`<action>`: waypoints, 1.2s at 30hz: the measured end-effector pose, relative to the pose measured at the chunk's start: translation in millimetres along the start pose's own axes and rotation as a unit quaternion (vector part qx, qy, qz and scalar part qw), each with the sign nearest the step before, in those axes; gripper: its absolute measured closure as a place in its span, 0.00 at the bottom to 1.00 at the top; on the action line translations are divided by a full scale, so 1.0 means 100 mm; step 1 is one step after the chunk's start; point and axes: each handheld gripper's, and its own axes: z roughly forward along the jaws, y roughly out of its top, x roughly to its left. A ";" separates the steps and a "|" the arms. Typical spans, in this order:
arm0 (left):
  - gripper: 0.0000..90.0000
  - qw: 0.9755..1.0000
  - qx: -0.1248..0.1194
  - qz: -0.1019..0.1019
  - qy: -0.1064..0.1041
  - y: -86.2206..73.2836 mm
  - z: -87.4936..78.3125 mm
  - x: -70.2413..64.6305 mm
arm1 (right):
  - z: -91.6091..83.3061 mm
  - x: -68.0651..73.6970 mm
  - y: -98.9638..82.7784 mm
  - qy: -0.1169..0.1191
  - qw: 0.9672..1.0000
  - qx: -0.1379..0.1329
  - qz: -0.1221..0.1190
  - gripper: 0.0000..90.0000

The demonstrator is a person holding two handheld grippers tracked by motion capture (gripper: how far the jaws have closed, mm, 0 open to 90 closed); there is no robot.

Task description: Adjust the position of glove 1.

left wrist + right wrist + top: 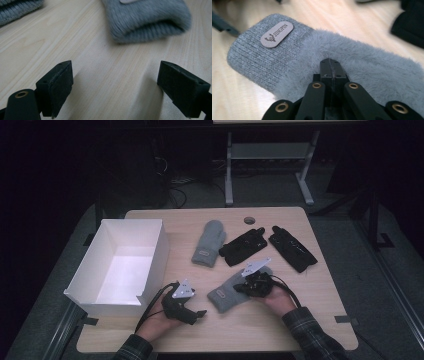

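A grey fluffy mitten [225, 292] with a tan label [277, 34] lies flat near the table's front. My right gripper [248, 285] rests on top of it, shut. In the right gripper view its jaws [331, 65] meet tip to tip against the fur, with no fabric showing between them. My left gripper [198, 312] sits left of the mitten's cuff and low over the wood. It stands open [116, 87] and empty, and the cuff [147, 22] lies ahead of it. A second grey mitten [209, 242] lies farther back.
An open white box [120, 265] stands at the left of the table. Two black gloves [243, 246] [292, 248] lie side by side at the back right. A small round grommet [249, 220] sits near the far edge. Bare wood [300, 310] runs along the front right.
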 end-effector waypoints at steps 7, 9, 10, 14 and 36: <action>0.14 1.000 -0.001 0.003 0.000 0.00 0.00 0.00 | -0.01 0.12 0.04 0.009 1.000 -0.004 -0.017 0.93; 0.14 1.000 -0.001 0.003 0.000 0.00 0.00 0.00 | -0.08 0.10 0.06 0.010 1.000 -0.017 -0.008 0.84; 0.14 1.000 -0.001 0.003 0.000 0.00 0.00 0.01 | -0.08 0.10 0.06 0.010 1.000 -0.017 -0.008 0.84; 0.14 1.000 0.000 0.004 0.000 0.00 0.00 0.01 | -0.25 0.07 -0.04 -0.002 0.999 -0.034 0.015 0.62; 0.16 0.997 -0.053 -0.052 -0.010 0.37 -0.13 0.11 | -0.61 0.07 -0.88 -0.069 0.996 -0.028 0.054 0.22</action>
